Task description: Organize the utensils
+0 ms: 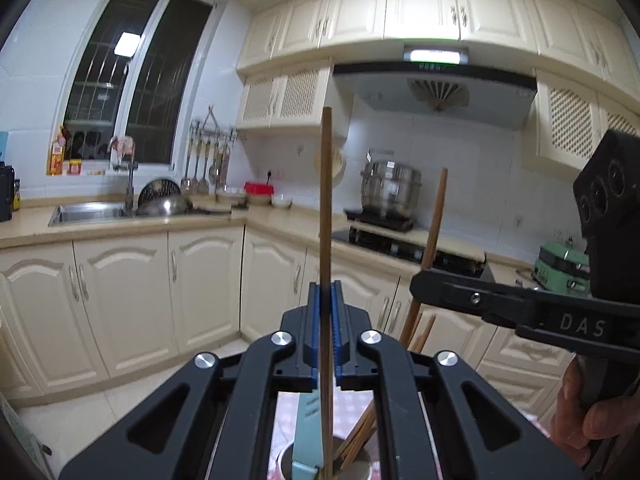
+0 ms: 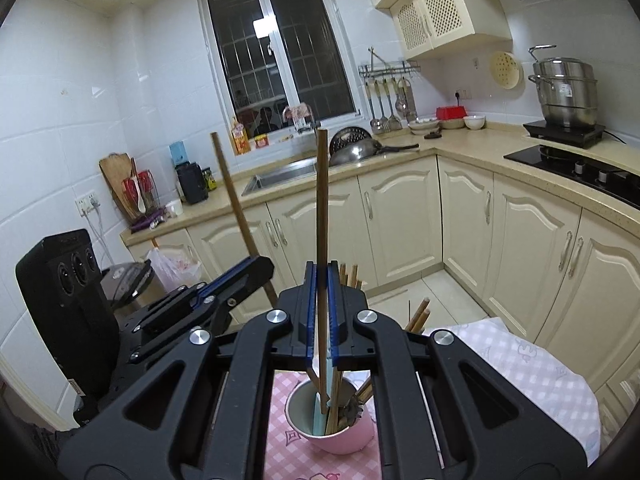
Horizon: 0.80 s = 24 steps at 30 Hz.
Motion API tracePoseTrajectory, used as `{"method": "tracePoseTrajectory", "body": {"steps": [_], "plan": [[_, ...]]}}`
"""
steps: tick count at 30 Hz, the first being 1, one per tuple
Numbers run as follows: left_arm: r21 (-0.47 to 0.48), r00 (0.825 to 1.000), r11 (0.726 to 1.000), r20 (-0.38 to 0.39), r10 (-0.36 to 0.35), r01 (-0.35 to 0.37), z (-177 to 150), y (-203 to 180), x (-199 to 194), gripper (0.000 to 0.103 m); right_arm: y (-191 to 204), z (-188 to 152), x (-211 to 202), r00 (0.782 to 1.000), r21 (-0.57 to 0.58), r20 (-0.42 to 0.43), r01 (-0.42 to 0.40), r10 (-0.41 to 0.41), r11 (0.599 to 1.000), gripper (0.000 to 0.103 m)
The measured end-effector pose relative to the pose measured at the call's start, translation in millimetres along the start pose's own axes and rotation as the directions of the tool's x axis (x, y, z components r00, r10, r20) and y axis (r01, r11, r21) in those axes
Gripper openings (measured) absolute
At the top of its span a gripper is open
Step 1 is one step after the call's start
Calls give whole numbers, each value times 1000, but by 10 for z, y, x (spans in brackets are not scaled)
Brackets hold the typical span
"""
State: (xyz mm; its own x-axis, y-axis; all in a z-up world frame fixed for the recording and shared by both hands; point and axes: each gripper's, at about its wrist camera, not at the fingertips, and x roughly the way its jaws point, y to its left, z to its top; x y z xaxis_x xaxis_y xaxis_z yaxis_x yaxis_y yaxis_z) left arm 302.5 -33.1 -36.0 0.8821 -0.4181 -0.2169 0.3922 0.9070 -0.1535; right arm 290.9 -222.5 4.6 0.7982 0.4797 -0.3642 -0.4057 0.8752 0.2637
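In the left wrist view my left gripper [image 1: 327, 292] is shut on a brown chopstick [image 1: 326, 200] that stands upright, its lower end down at the cup [image 1: 286, 462]. My right gripper [image 1: 418, 280] comes in from the right, shut on a second chopstick [image 1: 436, 220]. In the right wrist view that right gripper [image 2: 322, 272] pinches its chopstick [image 2: 322, 200] upright over the pink cup [image 2: 340, 436]. The cup holds several chopsticks and a pale teal utensil [image 2: 320, 408]. The left gripper [image 2: 260, 268] sits just to the left with its tilted chopstick [image 2: 234, 208].
The cup stands on a pink checked tablecloth [image 2: 288, 452], beside a pale lilac cloth [image 2: 520, 368]. Cream cabinets [image 2: 400, 216] line the far side, with a sink [image 2: 280, 176], a hob [image 2: 580, 164] and a steel pot [image 2: 564, 92]. A hand [image 1: 576, 412] grips the right tool.
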Motion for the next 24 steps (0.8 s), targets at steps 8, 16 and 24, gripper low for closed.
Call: {"method": "tracePoseTrajectory", "body": {"steps": [8,16,24], "plan": [[-10,998,999,-50,39,-40,-130,96,-90,72,-140,-180,40,998,66,-48,45,-42,997,77],[-3,991,993,-77,113,-114,-89,107,-396,93,-207,-244,-228,993,141,-24,119,-117,983,97],[30,961,969,-124,247,-245,-68,-28,-902,93,-114,-352,-612,986,167,-22,169,-167,971,97]]}}
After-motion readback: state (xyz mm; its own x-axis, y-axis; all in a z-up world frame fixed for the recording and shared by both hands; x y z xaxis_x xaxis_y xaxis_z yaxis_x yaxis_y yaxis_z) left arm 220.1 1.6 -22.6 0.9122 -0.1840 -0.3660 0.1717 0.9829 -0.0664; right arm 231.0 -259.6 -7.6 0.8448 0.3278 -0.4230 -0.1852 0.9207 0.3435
